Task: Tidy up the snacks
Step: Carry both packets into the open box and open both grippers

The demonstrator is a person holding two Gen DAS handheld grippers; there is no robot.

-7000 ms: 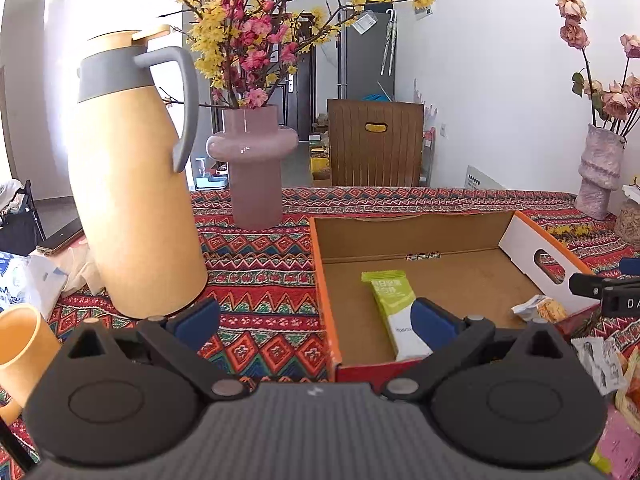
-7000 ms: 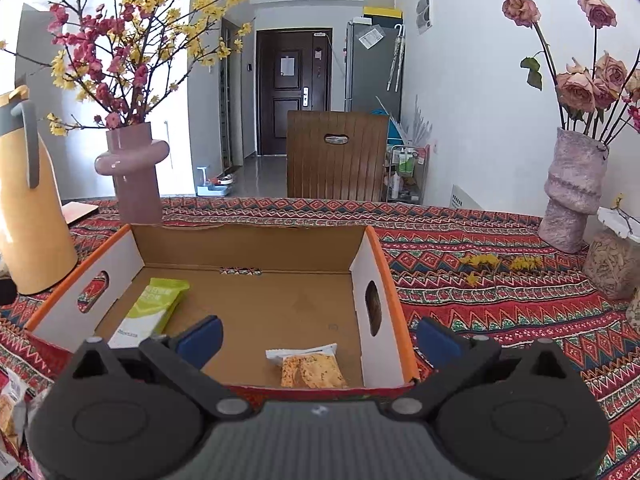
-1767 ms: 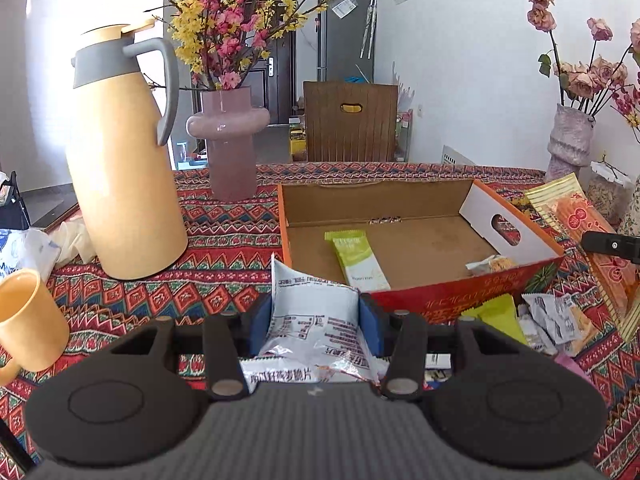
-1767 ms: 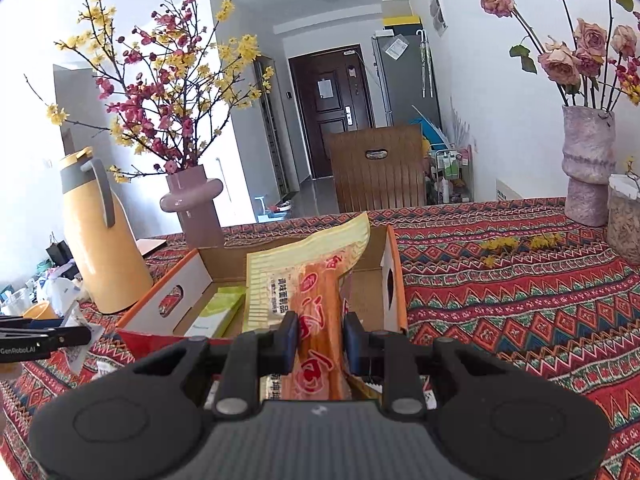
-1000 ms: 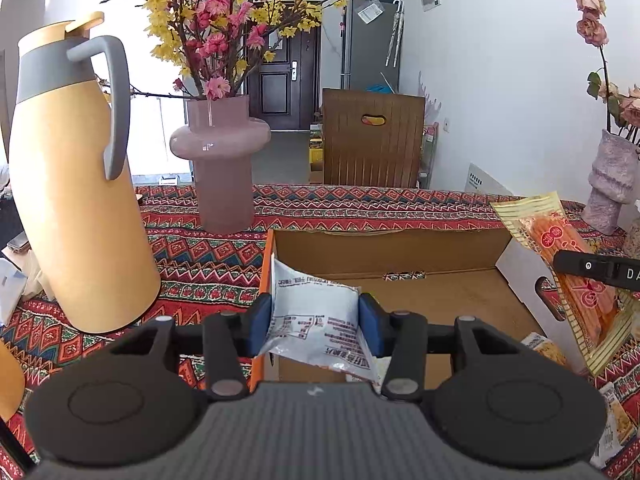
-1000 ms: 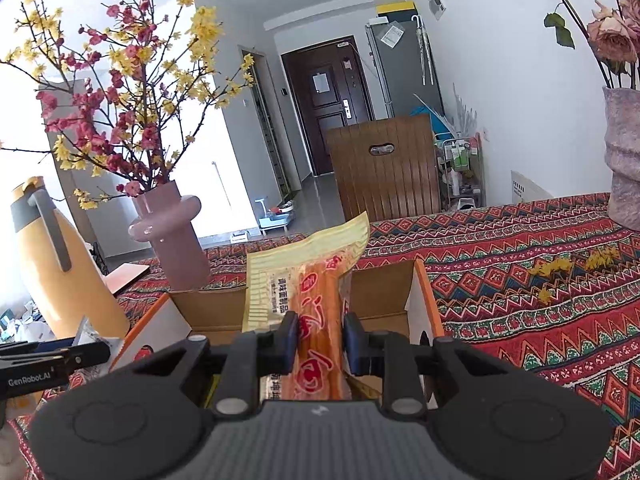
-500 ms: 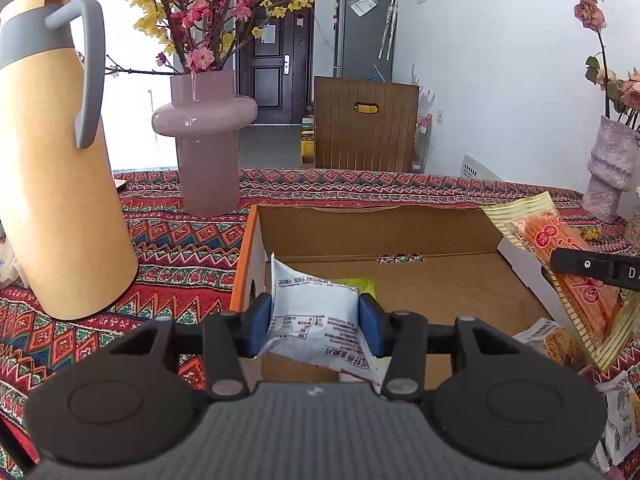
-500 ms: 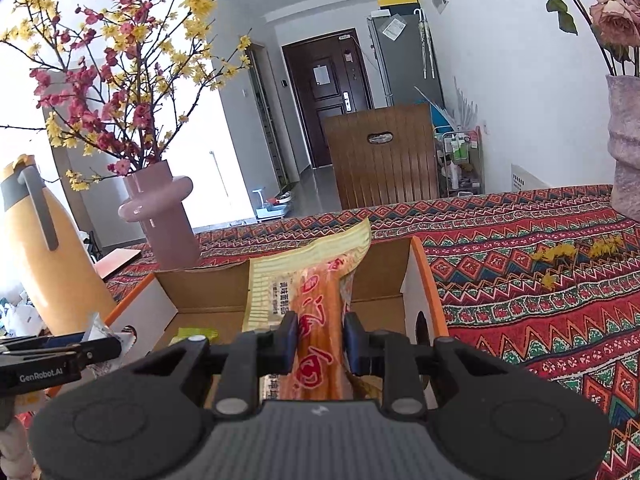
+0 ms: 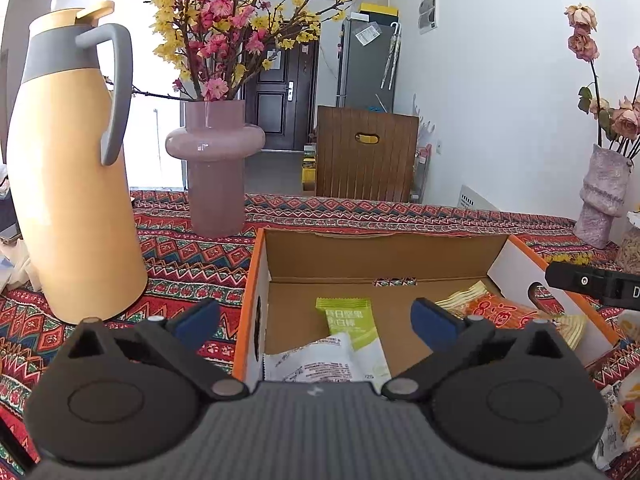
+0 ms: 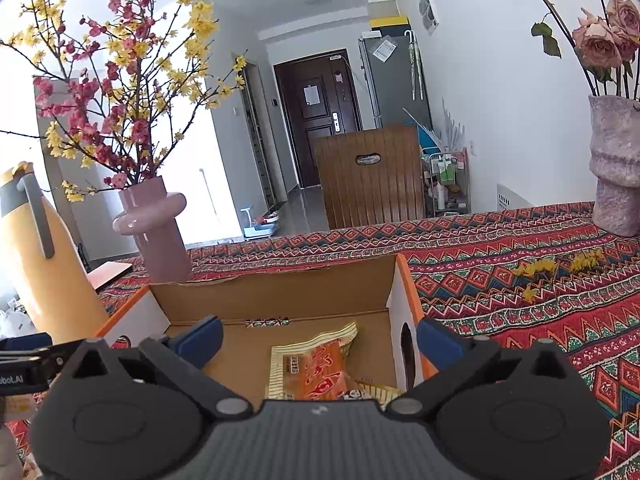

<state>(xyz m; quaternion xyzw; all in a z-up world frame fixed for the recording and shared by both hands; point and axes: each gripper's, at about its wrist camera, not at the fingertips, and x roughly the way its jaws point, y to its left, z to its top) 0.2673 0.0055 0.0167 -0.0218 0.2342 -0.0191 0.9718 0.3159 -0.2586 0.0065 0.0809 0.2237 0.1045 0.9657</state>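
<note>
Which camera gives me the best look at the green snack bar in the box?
The left wrist view. There the green snack bar lies in plain sight on the floor of the cardboard box, its near end partly under a white packet. The right wrist view does not show it; only the orange snack bag is visible in the box.

left hand-held gripper (image 9: 316,316): jaws just opened, spread wide, nothing pressed between blue pads (image 9: 198,318), aimed forward and slightly down | right hand-held gripper (image 10: 318,336): jaws just opened, spread wide, gripping nothing, tilted slightly down; black finger (image 9: 588,282) seen at right edge of left wrist view
</note>
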